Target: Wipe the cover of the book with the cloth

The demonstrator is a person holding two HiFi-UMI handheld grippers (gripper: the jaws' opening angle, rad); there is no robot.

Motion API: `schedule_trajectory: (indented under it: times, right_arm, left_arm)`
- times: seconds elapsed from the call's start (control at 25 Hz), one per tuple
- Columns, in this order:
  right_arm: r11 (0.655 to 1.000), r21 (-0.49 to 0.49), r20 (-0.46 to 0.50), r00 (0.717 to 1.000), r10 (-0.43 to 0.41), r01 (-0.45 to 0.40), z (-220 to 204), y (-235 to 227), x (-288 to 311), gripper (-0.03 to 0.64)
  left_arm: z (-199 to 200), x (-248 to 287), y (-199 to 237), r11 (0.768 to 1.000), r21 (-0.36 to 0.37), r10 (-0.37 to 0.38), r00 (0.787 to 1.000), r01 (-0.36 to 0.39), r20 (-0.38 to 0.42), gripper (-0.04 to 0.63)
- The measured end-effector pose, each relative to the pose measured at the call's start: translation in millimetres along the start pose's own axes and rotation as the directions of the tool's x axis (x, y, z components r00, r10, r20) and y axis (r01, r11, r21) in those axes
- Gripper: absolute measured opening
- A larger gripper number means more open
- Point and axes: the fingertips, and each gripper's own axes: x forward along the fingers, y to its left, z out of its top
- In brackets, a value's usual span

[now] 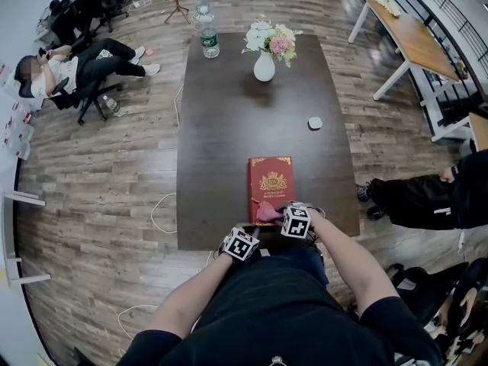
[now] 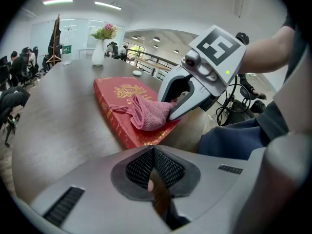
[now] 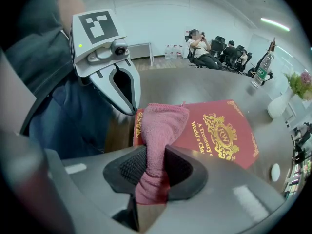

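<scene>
Table (image 1: 213,128): one, rectangular, dark brown wood-grain top, long axis running away from the person, standing on a pale plank floor (image 1: 99,204). Contents, far end to near end: water bottle (image 1: 209,40), clear plastic with green label, upright near the far left corner; vase (image 1: 264,67), white, bulbous, upright at the middle of the far end, holding white and pink flowers (image 1: 270,36); small round white object (image 1: 315,123), kind not discernible, toward the right edge about midway down, well apart from the other items; book (image 1: 271,180), red hardback with gold crest and gold lettering, lying flat, cover up, near the near edge, slightly right of the midline
</scene>
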Motion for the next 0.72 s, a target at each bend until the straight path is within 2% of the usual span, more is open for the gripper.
schedule_trajectory:
  times: [0.72]
  right_arm:
    - [1.000,0.028,-0.002,1.000,-0.014,0.014,-16,0,-7,0.109]
  left_arm:
    - [-2,-2,-2,1.000,0.007,-0.008,1.000,0.008,-0.021,-0.005]
